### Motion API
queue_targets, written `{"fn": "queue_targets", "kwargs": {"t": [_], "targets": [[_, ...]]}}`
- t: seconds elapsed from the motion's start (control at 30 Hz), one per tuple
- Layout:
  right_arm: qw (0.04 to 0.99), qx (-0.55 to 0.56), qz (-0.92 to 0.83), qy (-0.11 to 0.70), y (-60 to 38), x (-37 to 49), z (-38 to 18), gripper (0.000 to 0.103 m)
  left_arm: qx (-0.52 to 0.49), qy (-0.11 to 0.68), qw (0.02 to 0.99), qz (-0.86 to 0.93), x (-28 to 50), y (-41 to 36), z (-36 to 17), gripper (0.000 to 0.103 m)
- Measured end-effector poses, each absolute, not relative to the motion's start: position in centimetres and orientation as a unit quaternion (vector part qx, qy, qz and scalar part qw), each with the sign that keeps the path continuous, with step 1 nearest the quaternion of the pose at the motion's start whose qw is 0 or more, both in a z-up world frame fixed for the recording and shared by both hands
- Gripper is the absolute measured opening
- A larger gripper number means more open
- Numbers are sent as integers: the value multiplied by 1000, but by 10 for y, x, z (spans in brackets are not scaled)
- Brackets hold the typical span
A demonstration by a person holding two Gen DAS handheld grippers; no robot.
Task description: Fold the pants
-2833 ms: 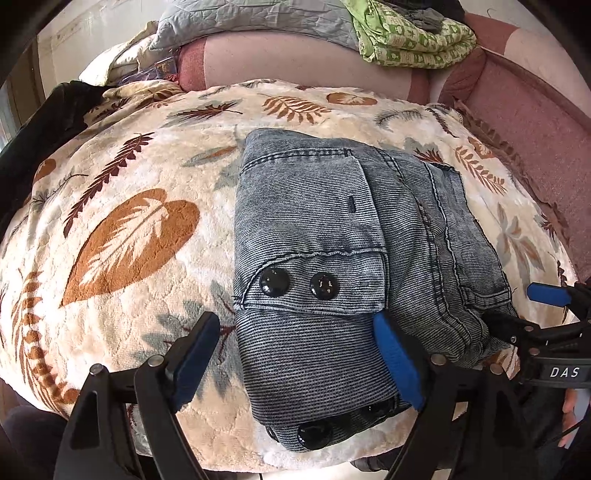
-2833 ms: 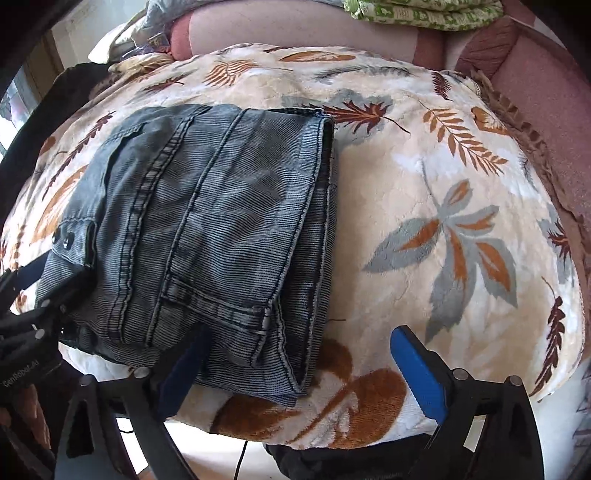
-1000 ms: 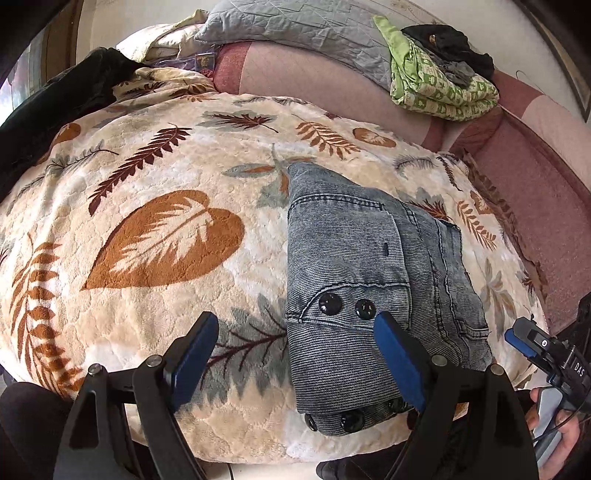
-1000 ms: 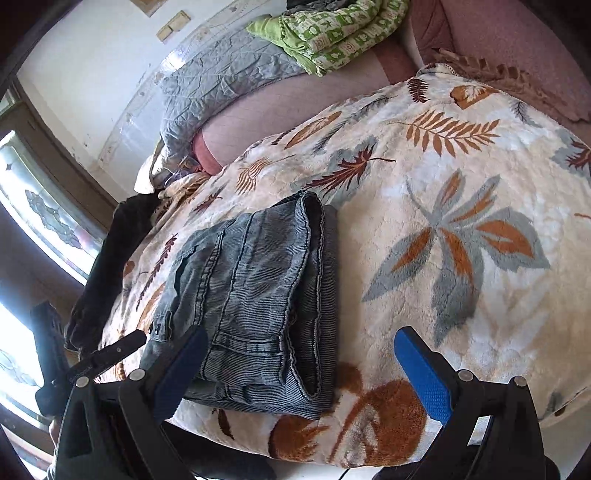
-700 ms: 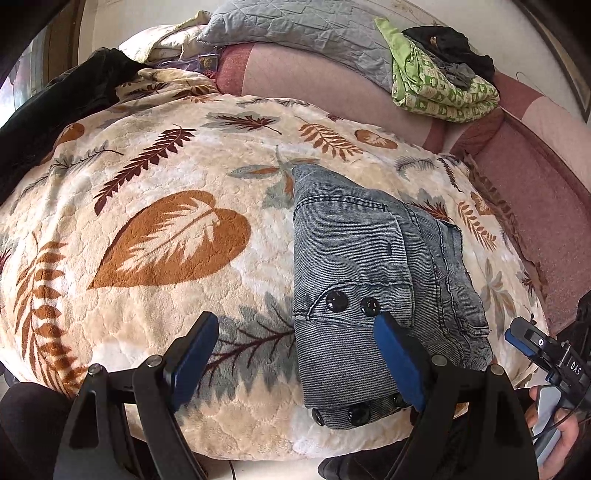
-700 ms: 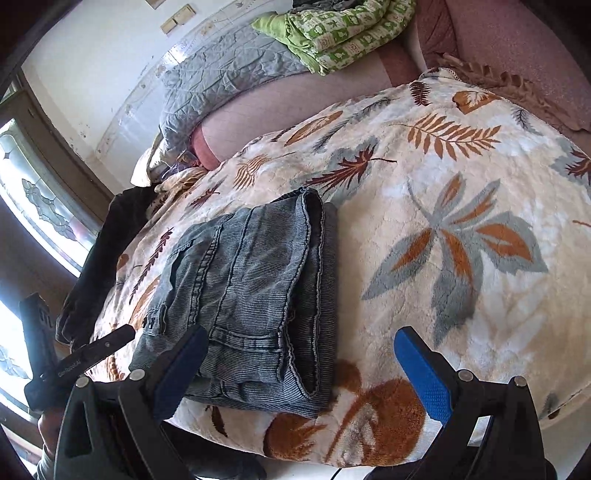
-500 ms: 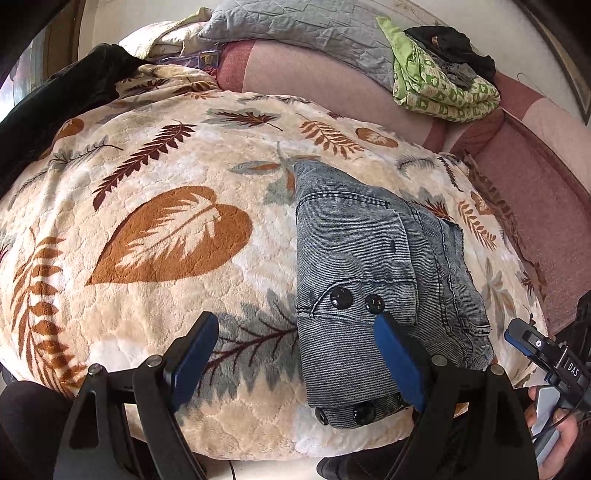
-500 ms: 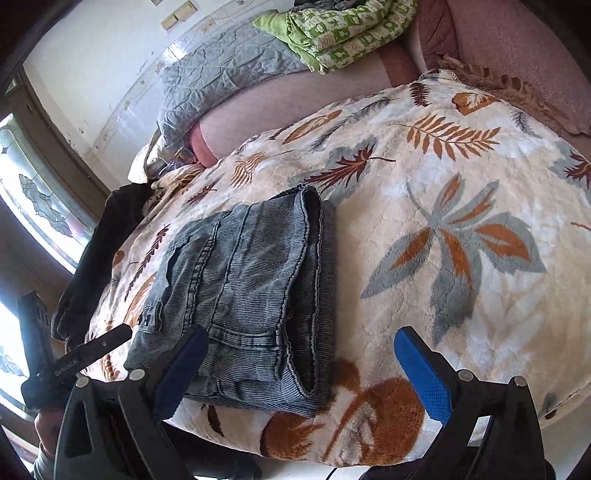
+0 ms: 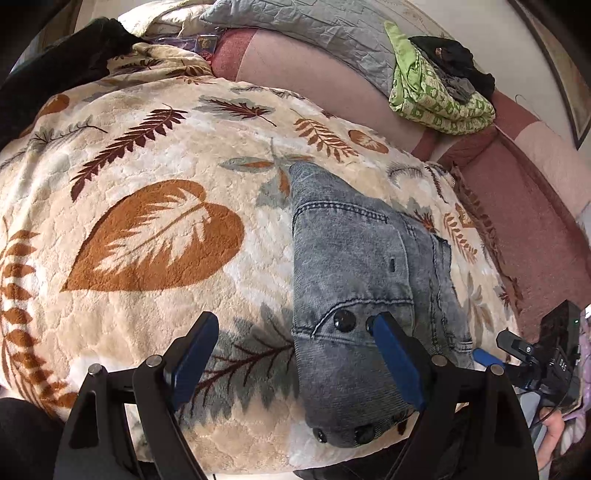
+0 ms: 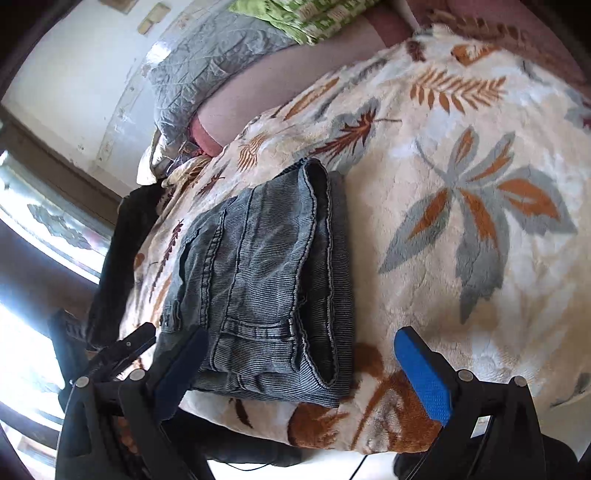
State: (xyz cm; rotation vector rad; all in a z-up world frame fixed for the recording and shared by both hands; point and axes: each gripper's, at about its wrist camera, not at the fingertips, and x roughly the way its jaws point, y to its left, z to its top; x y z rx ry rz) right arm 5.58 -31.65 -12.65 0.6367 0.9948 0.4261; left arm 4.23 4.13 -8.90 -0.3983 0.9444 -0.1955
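pants: ribbed grey denim, compact folded rectangle | blanket: plush, leaf-patterned, beneath pants | left hand-held gripper: agape, empty | right hand-held gripper: agape, empty

We see the folded pants lying on the blanket that covers the bed, near its front edge. In the left wrist view they sit right of the middle, with our left tool spread wide just in front of them and its right finger over their near end. Our right tool shows at the far right, beside the pants. In the right wrist view the pants lie to the left, and our right tool stands spread before their near right corner, touching nothing. Behind the blanket runs the headboard; on it rest a quilt and, to its right, a folded cloth.
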Motion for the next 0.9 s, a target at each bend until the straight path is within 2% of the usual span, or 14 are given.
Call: {"fn": "queue_targets", "kwargs": {"t": [0.2, 0.37, 0.4, 0.47, 0.5, 0.53, 0.6, 0.63, 0.7, 0.9], "targets": [[765, 336, 218, 504, -323, 108, -127, 102, -255, 484, 822, -161, 89, 37, -99, 86], [721, 355, 212, 557, -312, 143, -150, 102, -261, 516, 792, -195, 114, 16, -115, 86], [722, 354, 209, 557, -310, 146, -149, 102, -260, 520, 789, -195, 116, 14, -119, 81], [731, 323, 205, 565, -300, 153, -144, 89, -253, 520, 794, -185, 118, 14, -121, 63], [729, 312, 200, 576, -295, 155, -147, 60, -249, 523, 794, -183, 119, 14, -122, 47], [726, 296, 193, 590, -289, 157, -150, 45, -248, 526, 793, -180, 119, 15, -122, 36], [740, 247, 191, 595, -278, 158, -145, 40, -239, 525, 797, -180, 118, 15, -119, 28], [744, 240, 190, 594, -275, 157, -141, 30, -224, 522, 804, -177, 116, 12, -115, 24], [762, 209, 187, 584, -266, 153, -128, 21, -180, 509, 825, -167, 109, 2, -103, 20], [806, 162, 205, 531, -244, 142, -77, 19, -104, 439, 877, -165, 94, -9, -50, 18]]}}
